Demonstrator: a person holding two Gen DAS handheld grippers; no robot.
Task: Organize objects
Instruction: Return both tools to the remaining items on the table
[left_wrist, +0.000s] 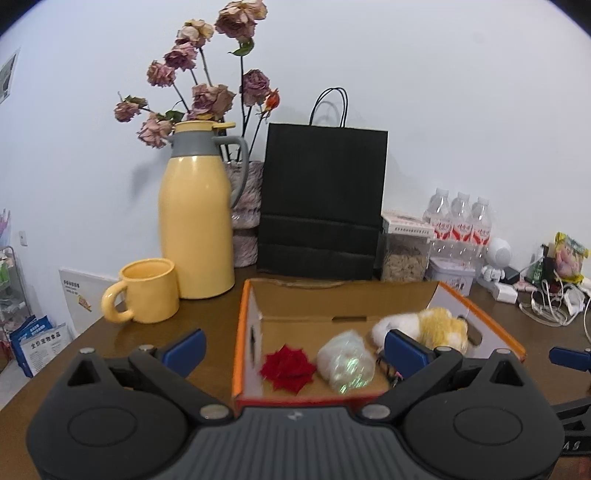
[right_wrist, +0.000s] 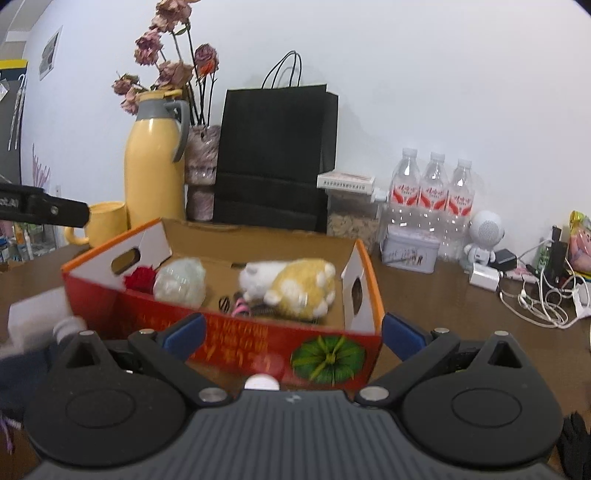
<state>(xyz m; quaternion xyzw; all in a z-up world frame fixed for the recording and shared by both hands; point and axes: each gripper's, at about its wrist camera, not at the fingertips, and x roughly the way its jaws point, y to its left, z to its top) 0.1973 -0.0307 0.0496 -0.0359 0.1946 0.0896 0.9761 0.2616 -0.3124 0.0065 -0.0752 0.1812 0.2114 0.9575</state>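
An open cardboard box (left_wrist: 239, 332) with orange rim stands on the brown table; it also shows in the right wrist view (right_wrist: 258, 332). Inside lie a red rose (left_wrist: 288, 367), a clear glittery bag of white stuff (left_wrist: 345, 363) and a yellow-and-white plush toy (left_wrist: 424, 326), seen again in the right wrist view (right_wrist: 295, 284). Small striped and pink items (right_wrist: 236, 304) lie on the box floor. My left gripper (left_wrist: 295, 349) is open and empty, at the box's near left corner. My right gripper (right_wrist: 293, 334) is open and empty, just before the box's red front wall.
A yellow mug (left_wrist: 146, 295), yellow thermos jug (left_wrist: 195, 214), vase of dried roses (left_wrist: 245, 214) and black paper bag (left_wrist: 321, 199) stand behind the box. At right are water bottles (right_wrist: 432, 199), a tin (right_wrist: 410, 249), a white robot figure (right_wrist: 484, 236) and tangled cables (right_wrist: 543, 299).
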